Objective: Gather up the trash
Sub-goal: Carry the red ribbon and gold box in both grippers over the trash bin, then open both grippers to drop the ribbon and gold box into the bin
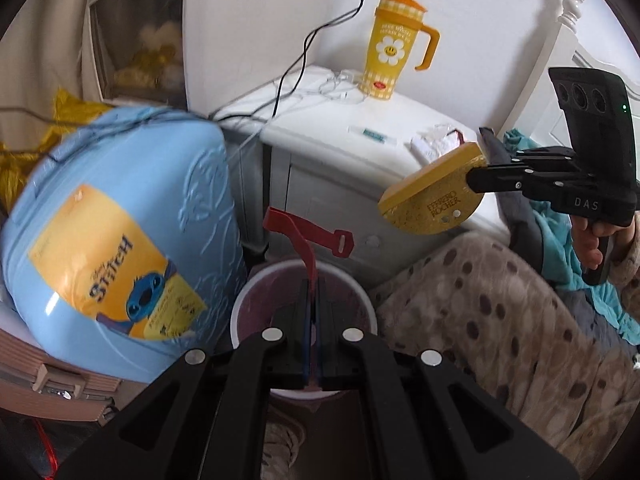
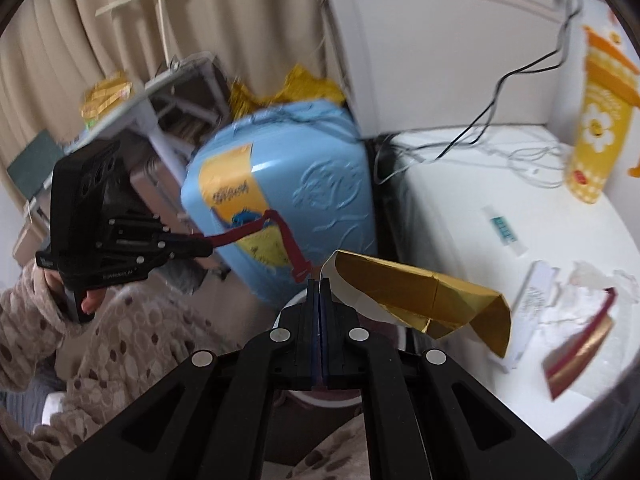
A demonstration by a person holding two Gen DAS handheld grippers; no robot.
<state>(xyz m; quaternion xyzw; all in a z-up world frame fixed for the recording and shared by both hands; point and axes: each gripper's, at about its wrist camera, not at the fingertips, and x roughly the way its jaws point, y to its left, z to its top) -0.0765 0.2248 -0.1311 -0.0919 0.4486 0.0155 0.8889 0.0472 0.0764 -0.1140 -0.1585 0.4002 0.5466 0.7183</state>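
Seen from the left wrist: left gripper [image 1: 311, 312] clamped tight on a red ribbon [image 1: 303, 236], jaws narrowed to a sliver, the ribbon rising out of the tips and forking left and right above a white bin [image 1: 370, 312] with a dark liner, directly below. Blue Stitch suitcase [image 1: 120, 232] leaning at left, just beside the bin. Far behind, a white nightstand [image 1: 320, 140] carrying a yellow daisy tumbler [image 1: 390, 50], black cables, a small tube and crumpled wrappers. At right, right gripper [image 1: 474, 182] pinched on a gold Ferrero Rocher box [image 1: 434, 200], held in the air in front of the nightstand edge, above a spotted fleece blanket [image 1: 500, 320]. Seen from the right wrist: right gripper [image 2: 320, 292] closed hard on a white flap of the gold box [image 2: 432, 300], folded open and hanging to the right, over the bin rim. Left gripper [image 2: 202, 246] at left, held by a hand [image 2: 86, 298] in a spotted fleece sleeve, gripping the ribbon [image 2: 256, 232] in front of the suitcase [image 2: 312, 196]. More wrappers and a red-and-gold scrap [image 2: 580, 348] lying on the nightstand [image 2: 460, 208] at right.
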